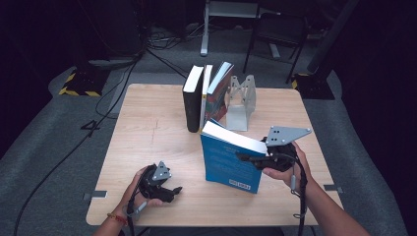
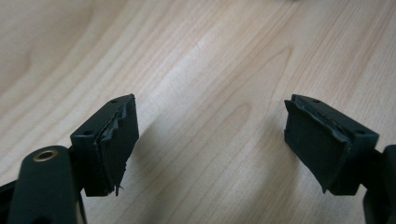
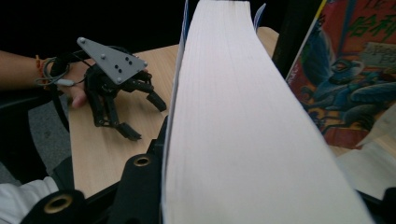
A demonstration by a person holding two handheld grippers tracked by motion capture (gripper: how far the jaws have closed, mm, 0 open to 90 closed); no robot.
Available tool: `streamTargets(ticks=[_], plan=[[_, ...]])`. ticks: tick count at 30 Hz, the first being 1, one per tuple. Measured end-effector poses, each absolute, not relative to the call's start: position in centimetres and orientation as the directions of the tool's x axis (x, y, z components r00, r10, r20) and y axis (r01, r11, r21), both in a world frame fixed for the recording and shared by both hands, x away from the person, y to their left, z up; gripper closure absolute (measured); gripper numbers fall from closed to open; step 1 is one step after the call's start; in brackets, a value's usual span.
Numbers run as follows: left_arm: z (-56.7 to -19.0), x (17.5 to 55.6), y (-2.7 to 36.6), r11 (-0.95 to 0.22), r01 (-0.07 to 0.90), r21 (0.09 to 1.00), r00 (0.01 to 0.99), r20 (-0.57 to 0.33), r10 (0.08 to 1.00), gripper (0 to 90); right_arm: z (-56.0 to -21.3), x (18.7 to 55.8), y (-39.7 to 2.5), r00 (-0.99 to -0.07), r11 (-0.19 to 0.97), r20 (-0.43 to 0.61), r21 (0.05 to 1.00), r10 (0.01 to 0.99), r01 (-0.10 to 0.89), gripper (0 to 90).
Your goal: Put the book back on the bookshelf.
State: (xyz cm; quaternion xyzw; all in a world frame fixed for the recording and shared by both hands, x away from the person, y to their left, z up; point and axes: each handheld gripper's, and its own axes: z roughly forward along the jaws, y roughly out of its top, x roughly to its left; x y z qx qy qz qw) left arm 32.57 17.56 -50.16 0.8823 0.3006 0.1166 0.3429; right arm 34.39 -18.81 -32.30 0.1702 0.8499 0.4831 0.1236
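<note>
Right gripper (image 1: 255,158) was clamped on the thick blue paperback book (image 1: 231,164), upright near the front-right of the pale wooden table (image 1: 147,132). Left gripper (image 1: 167,189) sat open, idle. Heavy book could've easily twisted loose.

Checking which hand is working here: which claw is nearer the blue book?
Right. The right claw is clamped on the blue book, holding it upright. The left claw rests open on the table, apart from the book.

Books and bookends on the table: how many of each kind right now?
Books standing in the row: 3 — black book, white book, colourful book
Blue book clamped in the right gripper: 1
Bookend: 1
Total: 5
</note>
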Motion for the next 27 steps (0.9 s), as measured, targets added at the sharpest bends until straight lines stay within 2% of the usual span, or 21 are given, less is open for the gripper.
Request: streamTargets(ticks=[10,20,24,27], plan=[[-50.4,32.9,17.6,-0.571,0.449,0.687,0.793,-0.011,0.609,14.9,-30.7,35.0,-20.4,-0.866,0.518,-0.094,0.831,0.491,0.203,60.7],[-50.4,32.9,17.6,-0.568,0.450,0.689,0.790,-0.010,0.613,14.9,-29.4,36.2,-23.0,-0.785,0.489,-0.125,0.837,0.606,0.244,60.6],[-50.5,32.9,17.5,-0.564,0.456,0.689,0.787,-0.016,0.616,14.7,-29.1,37.5,-24.2,-0.714,0.458,-0.150,0.850,0.683,0.260,60.6],[-50.5,32.9,17.5,-0.564,0.455,0.689,0.788,-0.015,0.616,14.7,-29.0,38.1,-24.5,-0.691,0.453,-0.153,0.848,0.706,0.275,60.6]])
